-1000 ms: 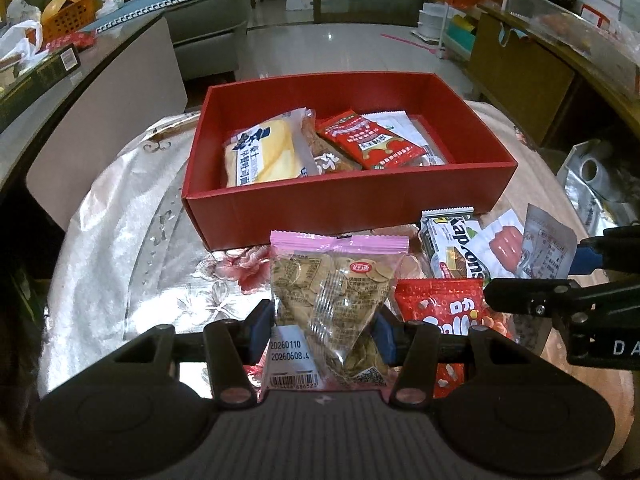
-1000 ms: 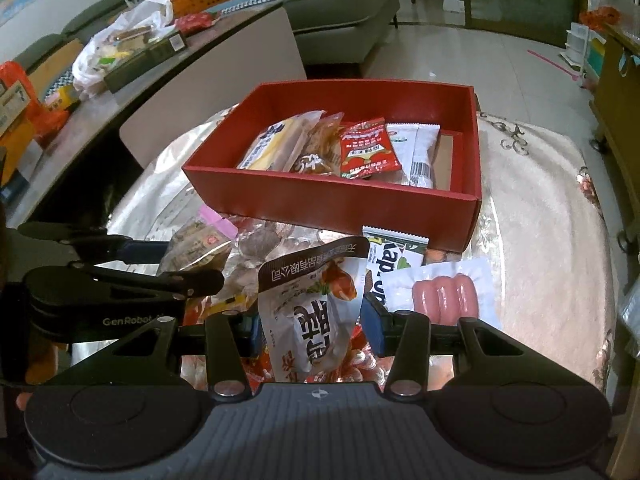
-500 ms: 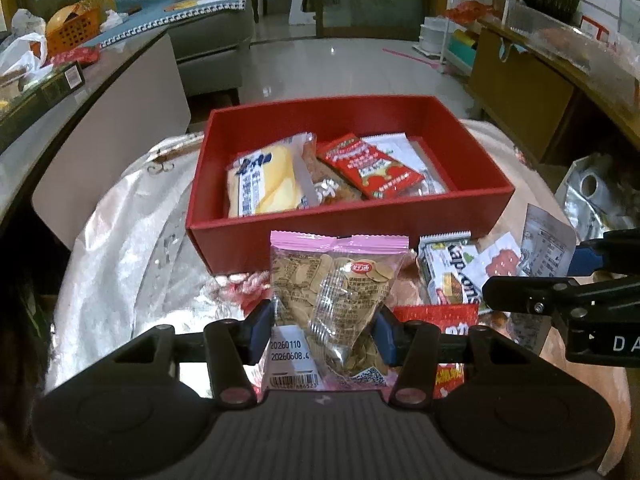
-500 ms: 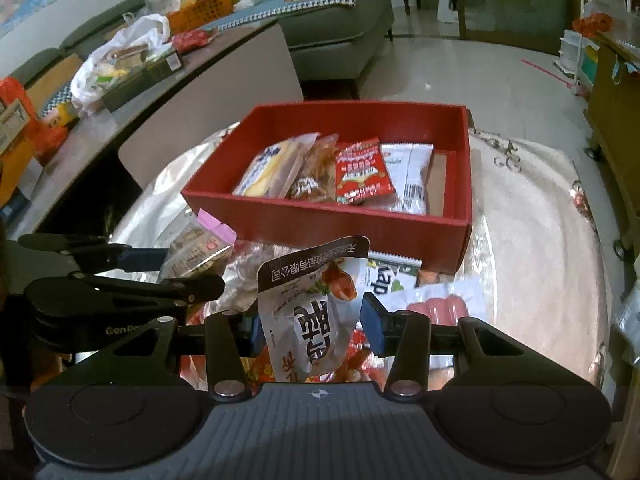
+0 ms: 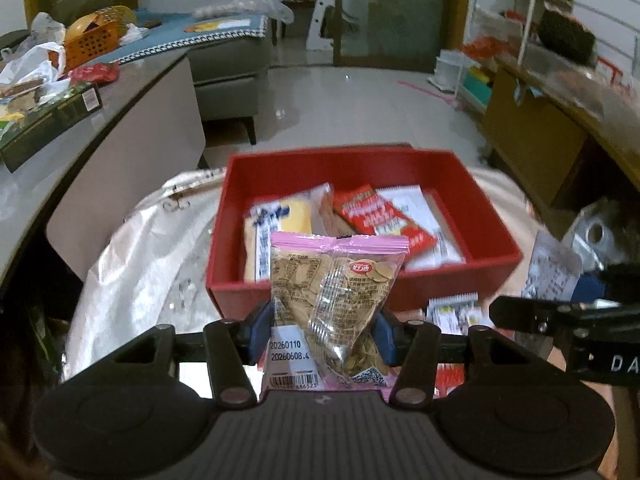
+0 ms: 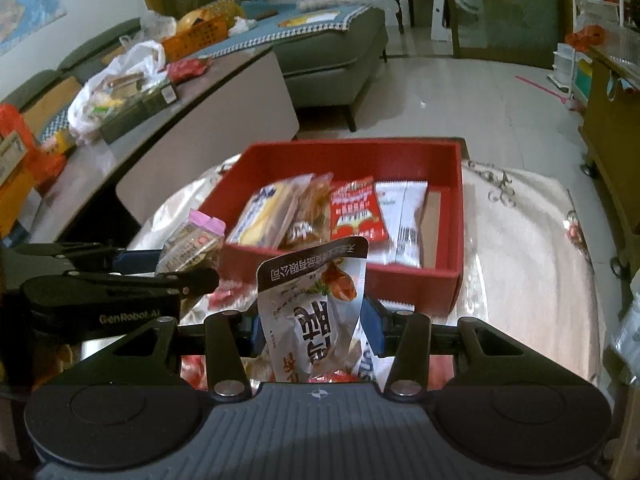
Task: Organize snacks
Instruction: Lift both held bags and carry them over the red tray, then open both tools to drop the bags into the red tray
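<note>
Both grippers have risen since a second ago, each with a packet clamped between its pads. The left gripper (image 5: 324, 330) is clenched on the seed packet (image 5: 334, 300), pink-topped and upright; the right gripper (image 6: 316, 330) is clenched on the white pouch (image 6: 316, 308), which leans slightly. Neither grip has altered over the interval.

In both wrist views the red box (image 5: 440, 280) has slid lower in frame and its floor now shows past the packets, where earlier the near wall stood behind them. The packets now appear level with or above the near rim, in line with the box but short of it (clearance over the wall cannot be confirmed from these angles).

Contents of the box are unchanged: yellow cake (image 5: 296, 216), red sachet (image 5: 380, 216) and white packet (image 6: 404, 216) lying side by side. Loose snacks remain on the cloth (image 6: 520, 240) in front of the box.

Judgement: lift done, carry forward and release outstanding; free floor lies along the box's right side.
</note>
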`<state>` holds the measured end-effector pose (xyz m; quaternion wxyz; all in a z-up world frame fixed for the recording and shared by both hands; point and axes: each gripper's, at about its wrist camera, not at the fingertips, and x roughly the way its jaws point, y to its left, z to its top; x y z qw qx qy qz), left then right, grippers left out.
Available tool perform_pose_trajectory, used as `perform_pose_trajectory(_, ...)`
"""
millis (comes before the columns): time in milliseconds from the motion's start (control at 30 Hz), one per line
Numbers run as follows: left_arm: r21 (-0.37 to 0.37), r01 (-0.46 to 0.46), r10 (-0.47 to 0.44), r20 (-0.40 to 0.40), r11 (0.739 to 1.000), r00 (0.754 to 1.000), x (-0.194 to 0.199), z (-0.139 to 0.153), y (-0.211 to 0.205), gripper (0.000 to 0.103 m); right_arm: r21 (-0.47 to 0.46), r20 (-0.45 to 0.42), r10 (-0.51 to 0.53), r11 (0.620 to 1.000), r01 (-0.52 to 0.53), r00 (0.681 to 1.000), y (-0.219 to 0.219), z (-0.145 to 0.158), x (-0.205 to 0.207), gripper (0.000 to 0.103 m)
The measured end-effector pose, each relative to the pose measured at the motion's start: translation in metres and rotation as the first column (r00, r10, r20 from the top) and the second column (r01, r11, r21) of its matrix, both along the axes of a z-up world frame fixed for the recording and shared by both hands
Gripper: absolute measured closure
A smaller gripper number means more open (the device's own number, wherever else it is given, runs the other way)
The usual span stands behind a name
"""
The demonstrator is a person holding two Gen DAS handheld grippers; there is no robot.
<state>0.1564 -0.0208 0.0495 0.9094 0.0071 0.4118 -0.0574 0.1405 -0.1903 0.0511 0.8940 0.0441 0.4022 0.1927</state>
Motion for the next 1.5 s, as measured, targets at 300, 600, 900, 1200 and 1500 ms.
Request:
perform_pose_trajectory(300, -0.009, -0.059, 0.059, 0.034, 0.998, 0.998, 0.036, 0.008, 0.0, 0.058, 0.02, 0.02, -0.029, 0.999, 0.029, 0.999, -0.001, 0.009, 0.028, 0.048)
perform_pose_trajectory(600, -0.023, -0.081, 0.082, 0.038, 0.996, 0.996, 0.073, 0.003, -0.007, 0.058, 0.034, 0.02, -0.083, 0.996, 0.083, 0.996, -0.007, 0.004, 0.073, 0.048)
perform_pose_trajectory(900, 0.0, -0.112, 0.112, 0.021, 0.994, 0.993, 0.106, -0.014, -0.011, 0.058, 0.025, 0.001, -0.098, 0.995, 0.098, 0.995, -0.004, -0.009, 0.108, 0.048)
perform_pose_trajectory(1200, 0.038, -0.124, 0.125, -0.019, 0.992, 0.992, 0.125, -0.037, -0.014, 0.058, 0.001, -0.058, -0.106, 0.994, 0.106, 0.993, 0.0, -0.033, 0.132, 0.048)
perform_pose_trajectory(1500, 0.062, -0.12, 0.123, -0.043, 0.991, 0.992, 0.129, -0.048, -0.019, 0.057, -0.015, -0.093, -0.11, 0.994, 0.109, 0.99, 0.005, -0.048, 0.143, 0.047)
